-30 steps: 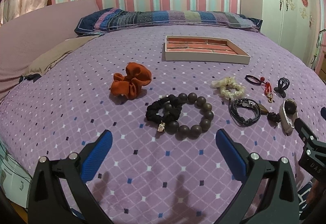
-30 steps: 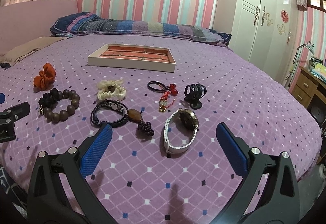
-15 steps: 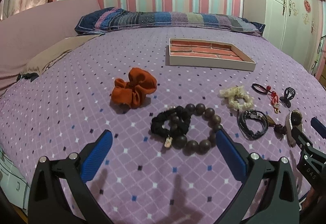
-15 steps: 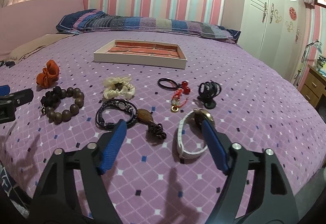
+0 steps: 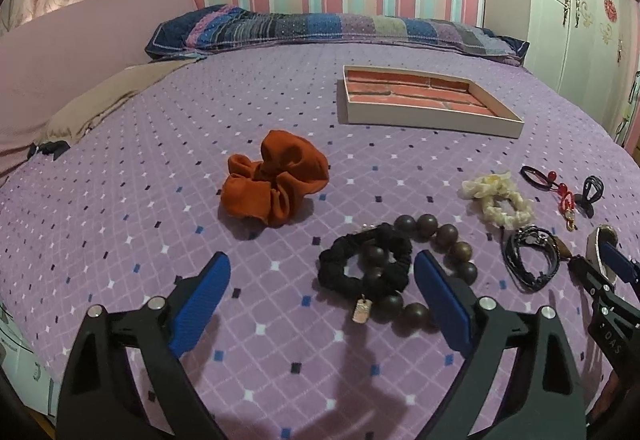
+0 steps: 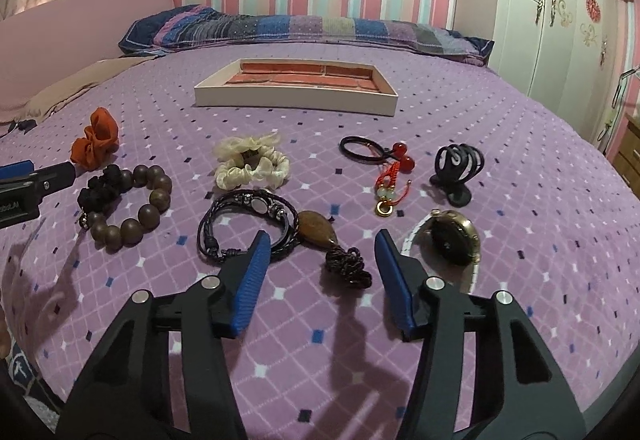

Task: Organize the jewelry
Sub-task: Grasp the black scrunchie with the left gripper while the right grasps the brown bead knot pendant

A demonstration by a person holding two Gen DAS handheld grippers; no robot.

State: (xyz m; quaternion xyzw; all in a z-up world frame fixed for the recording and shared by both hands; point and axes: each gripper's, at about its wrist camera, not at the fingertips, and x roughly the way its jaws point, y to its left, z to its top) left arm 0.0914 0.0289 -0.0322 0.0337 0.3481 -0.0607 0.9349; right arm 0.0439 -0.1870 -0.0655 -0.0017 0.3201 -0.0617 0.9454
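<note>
Jewelry lies spread on a purple bedspread. In the left wrist view: an orange scrunchie (image 5: 276, 178), a black scrunchie (image 5: 362, 266) over a brown bead bracelet (image 5: 448, 240), a cream scrunchie (image 5: 498, 198). My left gripper (image 5: 322, 292) is open and empty, low before the black scrunchie. In the right wrist view: a black braided bracelet (image 6: 248, 224), a brown stone pendant (image 6: 318, 232), a red-bead hair tie (image 6: 376, 154), a black claw clip (image 6: 458, 170), a watch (image 6: 454, 236). My right gripper (image 6: 322, 264) is open and empty, straddling the pendant's knot. A tray (image 6: 296, 98) with a red lining stands farther back.
A striped pillow (image 5: 328, 28) lies at the head of the bed. A pink headboard cushion (image 5: 80, 40) and a tan cloth (image 5: 108, 100) are at the left. A white wardrobe (image 6: 560, 8) stands at the right.
Both grippers have moved forward and lower toward the jewelry. The jaws of both have narrowed but stay open. Nothing has been picked up.
</note>
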